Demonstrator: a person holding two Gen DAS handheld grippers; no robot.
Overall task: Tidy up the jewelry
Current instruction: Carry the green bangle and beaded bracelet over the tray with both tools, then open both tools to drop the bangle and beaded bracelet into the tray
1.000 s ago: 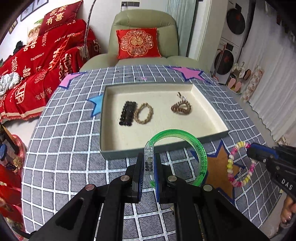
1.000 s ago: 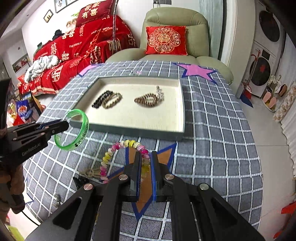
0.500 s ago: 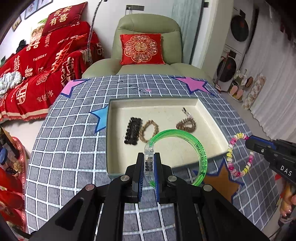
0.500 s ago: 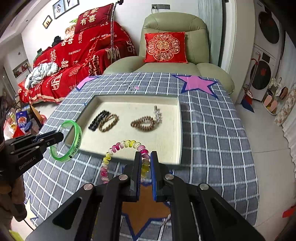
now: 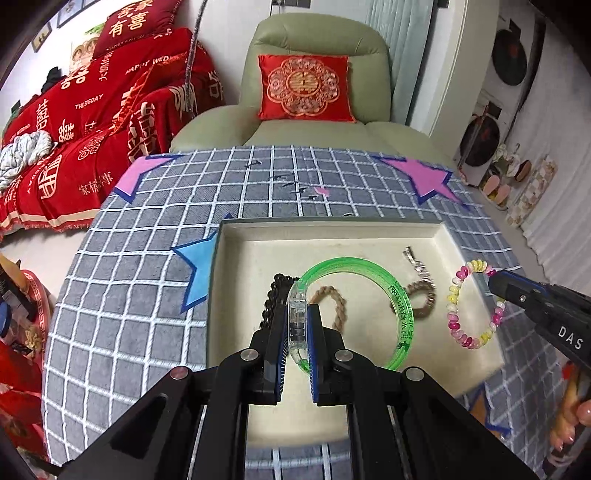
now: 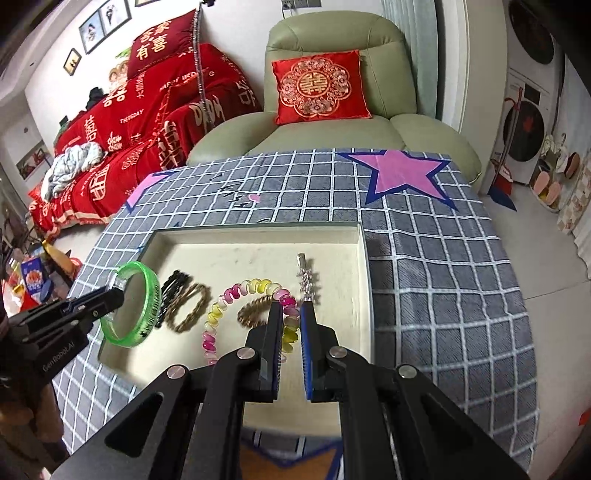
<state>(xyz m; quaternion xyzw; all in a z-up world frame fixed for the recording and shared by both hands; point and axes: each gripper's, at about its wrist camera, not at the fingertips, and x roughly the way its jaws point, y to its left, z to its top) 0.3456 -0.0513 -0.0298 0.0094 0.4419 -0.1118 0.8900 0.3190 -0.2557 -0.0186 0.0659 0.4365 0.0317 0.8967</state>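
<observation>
Jewelry is clamped in both of my claws, and both pieces hang over the tray. My left claw [image 5: 297, 332] is closed on the clear clasp section of the green bangle [image 5: 400, 306], whose ring opens out ahead and to the right of the fingertips. Just beyond those tips, lying on the tray floor, are a black bracelet [image 5: 271, 299] and a brown braided bracelet [image 5: 338, 301] side by side; a second brown bracelet with a silver clasp [image 5: 421, 291] lies further right, seen partly through the bangle. My right claw [image 6: 290, 325] is closed on the pink-and-yellow coil bracelet [image 6: 236, 291], which loops out to the left of its fingertips. Directly ahead of that claw is the silver-clasped brown piece; off to its left are the braided and black bracelets, then the green bangle in the other claw. The cream tray [image 6: 364, 258] sits on a counter covered by a grey grid-patterned cloth [image 6: 443, 266] with pink and blue stars. Past the counter stands a green armchair [image 6: 332, 33] holding a red cushion [image 6: 317, 86].
</observation>
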